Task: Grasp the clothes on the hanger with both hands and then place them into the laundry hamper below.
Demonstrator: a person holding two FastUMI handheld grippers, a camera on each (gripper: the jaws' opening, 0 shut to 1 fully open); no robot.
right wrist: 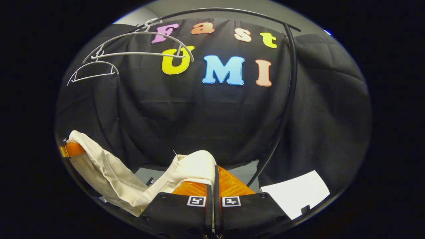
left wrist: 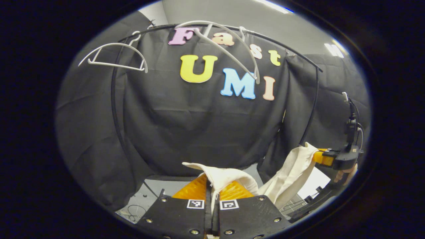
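Note:
A cream garment [left wrist: 285,177] hangs slack between my two grippers, off the hangers. My left gripper [left wrist: 212,184] is shut on one end of it, cloth bunched over its fingers. In the left gripper view the right gripper [left wrist: 323,157], held by a hand [left wrist: 345,172], pinches the other end at the far right. In the right gripper view my right gripper [right wrist: 214,177] is shut on the cream garment [right wrist: 196,166], which droops left to the left gripper [right wrist: 71,149]. Two bare white hangers [left wrist: 114,56] [left wrist: 229,46] hang on the black rail [left wrist: 298,56] above. The hamper is out of sight.
The rail's black arched frame [right wrist: 289,99] curves down on the right. A white sheet [right wrist: 295,194] lies low at the right in the right gripper view. Grey floor [left wrist: 149,196] with thin cables shows below the black cloth wall.

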